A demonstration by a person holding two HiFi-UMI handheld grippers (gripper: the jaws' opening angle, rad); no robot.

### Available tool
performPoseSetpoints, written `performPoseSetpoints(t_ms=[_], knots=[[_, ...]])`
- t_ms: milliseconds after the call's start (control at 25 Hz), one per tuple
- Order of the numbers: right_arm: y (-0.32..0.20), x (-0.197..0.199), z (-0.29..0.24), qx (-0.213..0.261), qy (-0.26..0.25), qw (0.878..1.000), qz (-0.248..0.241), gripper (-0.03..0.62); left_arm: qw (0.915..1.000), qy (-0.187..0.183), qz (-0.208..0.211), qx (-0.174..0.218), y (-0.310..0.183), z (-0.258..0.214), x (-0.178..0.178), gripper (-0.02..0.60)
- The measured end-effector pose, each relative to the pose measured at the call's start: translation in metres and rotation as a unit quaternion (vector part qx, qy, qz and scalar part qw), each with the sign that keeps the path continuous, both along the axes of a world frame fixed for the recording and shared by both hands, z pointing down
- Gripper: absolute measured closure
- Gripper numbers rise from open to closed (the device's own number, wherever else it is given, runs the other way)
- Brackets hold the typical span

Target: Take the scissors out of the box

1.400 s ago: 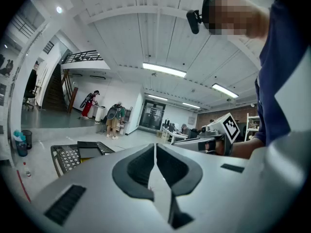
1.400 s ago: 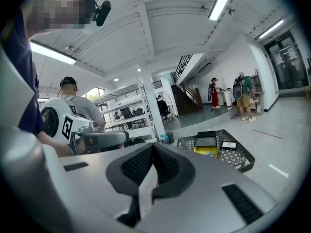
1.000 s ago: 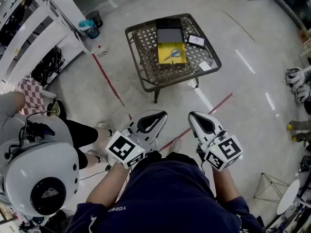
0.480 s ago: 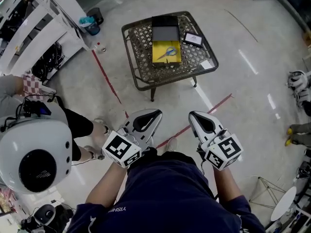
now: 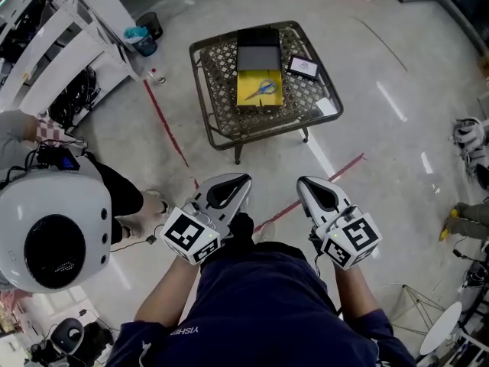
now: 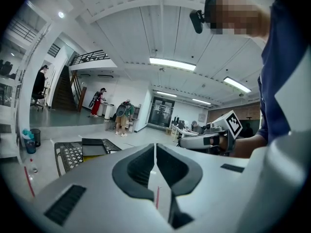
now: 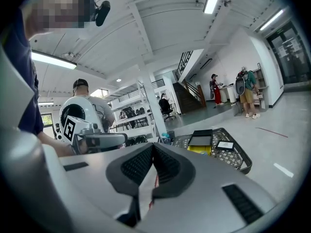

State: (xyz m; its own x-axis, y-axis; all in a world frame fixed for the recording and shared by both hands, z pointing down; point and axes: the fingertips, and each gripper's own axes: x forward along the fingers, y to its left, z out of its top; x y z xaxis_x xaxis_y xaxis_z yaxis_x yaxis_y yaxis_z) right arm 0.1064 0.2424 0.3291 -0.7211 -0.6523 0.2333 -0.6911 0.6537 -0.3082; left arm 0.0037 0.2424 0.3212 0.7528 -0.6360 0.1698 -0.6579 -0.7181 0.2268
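Blue-handled scissors [image 5: 261, 87] lie in an open yellow box [image 5: 260, 89] with a black lid [image 5: 257, 48] behind it, on a low wicker table [image 5: 216, 92] ahead on the floor. The box [image 7: 199, 149] also shows far off in the right gripper view, and the lid [image 6: 94, 147] in the left gripper view. My left gripper [image 5: 241, 180] and right gripper [image 5: 303, 182] are held close to my body, well short of the table. Both are shut with nothing between their jaws.
A small black card [image 5: 303, 67] and a white paper [image 5: 325, 106] lie on the table. A person in a white helmet [image 5: 55, 235] stands close on my left. White shelving [image 5: 46, 29] and a bin [image 5: 142, 43] stand at the far left. Red tape lines [image 5: 170, 128] cross the floor.
The table and box have slid a little left and up in the head view. The helmeted person has shifted up at my left. Both grippers stay shut.
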Motion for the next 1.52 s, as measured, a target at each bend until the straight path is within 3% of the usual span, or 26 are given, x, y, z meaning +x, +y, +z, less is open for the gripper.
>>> performPoseSetpoints(t_ms=[360, 920, 1520], knots=[[-0.047, -0.009, 0.014, -0.011, 0.008, 1.0, 0.013, 0.576, 0.9999, 0.007, 0.003, -0.008, -0.05, 0.015, -0.014, 0.546], [-0.153, -0.058, 0.035, -0.04, 0.025, 0.998, 0.027, 0.576, 0.9995, 0.009, 0.015, -0.027, -0.159, 0.035, -0.067, 0.546], [-0.231, -0.093, 0.047, -0.058, 0.047, 0.996, 0.053, 0.576, 0.9979, -0.004, 0.053, -0.036, -0.245, 0.052, -0.099, 0.546]])
